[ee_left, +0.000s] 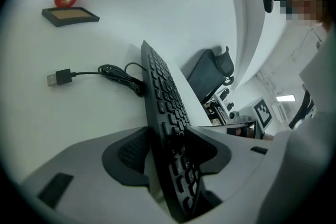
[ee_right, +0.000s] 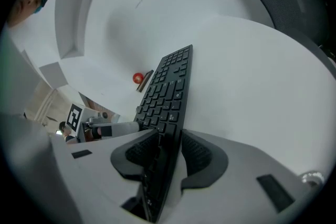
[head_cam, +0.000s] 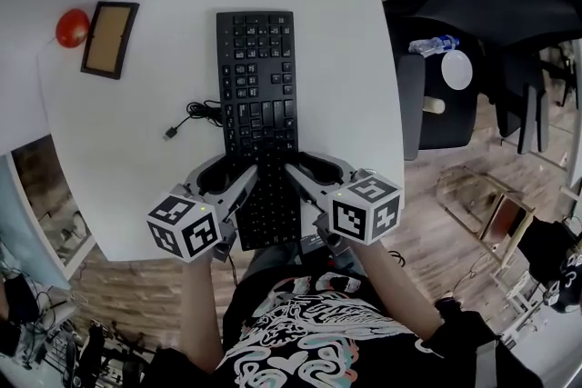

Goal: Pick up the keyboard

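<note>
A black keyboard (head_cam: 259, 95) lies lengthwise on the white table (head_cam: 136, 132), its near end towards me. My left gripper (head_cam: 227, 177) straddles the near end's left edge, and my right gripper (head_cam: 318, 173) straddles its right edge. In the left gripper view the keyboard (ee_left: 163, 97) stands edge-on between the jaws of the left gripper (ee_left: 165, 152), with a gap at the outer pad. In the right gripper view the keyboard (ee_right: 168, 86) runs between the pads of the right gripper (ee_right: 168, 152), which stand slightly off it. Both grippers are open.
The keyboard's cable (head_cam: 186, 118) curls out to its left, ending in a loose USB plug (ee_left: 58, 78). A red ball (head_cam: 72, 27) and a brown framed board (head_cam: 109, 39) sit at the table's far left. A dark chair (head_cam: 436, 95) with a bottle (head_cam: 432, 45) stands to the right.
</note>
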Motion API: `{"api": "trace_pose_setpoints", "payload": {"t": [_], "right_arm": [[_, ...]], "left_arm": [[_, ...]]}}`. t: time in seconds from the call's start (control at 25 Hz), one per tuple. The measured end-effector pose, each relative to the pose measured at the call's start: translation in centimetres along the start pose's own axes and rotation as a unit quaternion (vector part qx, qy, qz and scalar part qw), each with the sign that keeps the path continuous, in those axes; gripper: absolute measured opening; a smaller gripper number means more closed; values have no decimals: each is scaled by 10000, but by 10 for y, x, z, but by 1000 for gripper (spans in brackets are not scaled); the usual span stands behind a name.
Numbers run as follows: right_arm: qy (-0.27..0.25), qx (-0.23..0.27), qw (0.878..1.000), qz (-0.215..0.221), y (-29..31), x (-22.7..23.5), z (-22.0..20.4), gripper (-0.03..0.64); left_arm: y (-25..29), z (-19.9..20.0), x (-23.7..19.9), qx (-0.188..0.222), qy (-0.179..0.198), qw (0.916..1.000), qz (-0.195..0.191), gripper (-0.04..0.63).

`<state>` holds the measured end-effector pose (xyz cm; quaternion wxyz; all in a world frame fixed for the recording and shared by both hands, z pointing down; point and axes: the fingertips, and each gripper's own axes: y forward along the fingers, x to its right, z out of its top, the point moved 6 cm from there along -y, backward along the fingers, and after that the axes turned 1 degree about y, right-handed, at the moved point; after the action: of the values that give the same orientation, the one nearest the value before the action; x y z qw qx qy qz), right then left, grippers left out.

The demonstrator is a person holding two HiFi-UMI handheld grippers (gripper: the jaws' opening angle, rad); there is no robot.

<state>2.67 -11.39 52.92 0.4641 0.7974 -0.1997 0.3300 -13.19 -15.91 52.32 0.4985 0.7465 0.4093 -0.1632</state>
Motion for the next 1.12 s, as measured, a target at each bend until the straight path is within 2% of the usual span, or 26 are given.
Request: {"api": "trace_pose_setpoints", "payload": {"t": [0.16,0.32,0.4,0.52,0.6,0.84,1.0,1.12], "right_arm": [[115,96,9999,-16,0,-1,-4,153],[255,59,9996,96,-1,1,-3,153],[324,40,9994,146,2,2,-4,152],[545,80,9982,219,6,3,-6,152],[688,123,9972,275,7,4,-6,152],[875,159,9932,755,8,5,-4,153],[968,396,9898,966,8,11,-4,162],[1140,619,9845,1178,-2,9,-2,181]], "left_arm": [[0,3,-8,-173,-526,9981,-270,191],[0,5,-13,-159,-1138,9904,-764,155],[-3,3,-15,110,-1550,9803,-1221,128],[-6,3,-10,498,-1988,9597,-1925,103],[-6,3,-9,596,-2047,9539,-2111,103],[-8,4,-14,653,-2134,9462,-2343,103],[-7,2,-14,751,-2100,9422,-2499,103],[-12,4,-6,889,-2148,9344,-2700,103]]}}
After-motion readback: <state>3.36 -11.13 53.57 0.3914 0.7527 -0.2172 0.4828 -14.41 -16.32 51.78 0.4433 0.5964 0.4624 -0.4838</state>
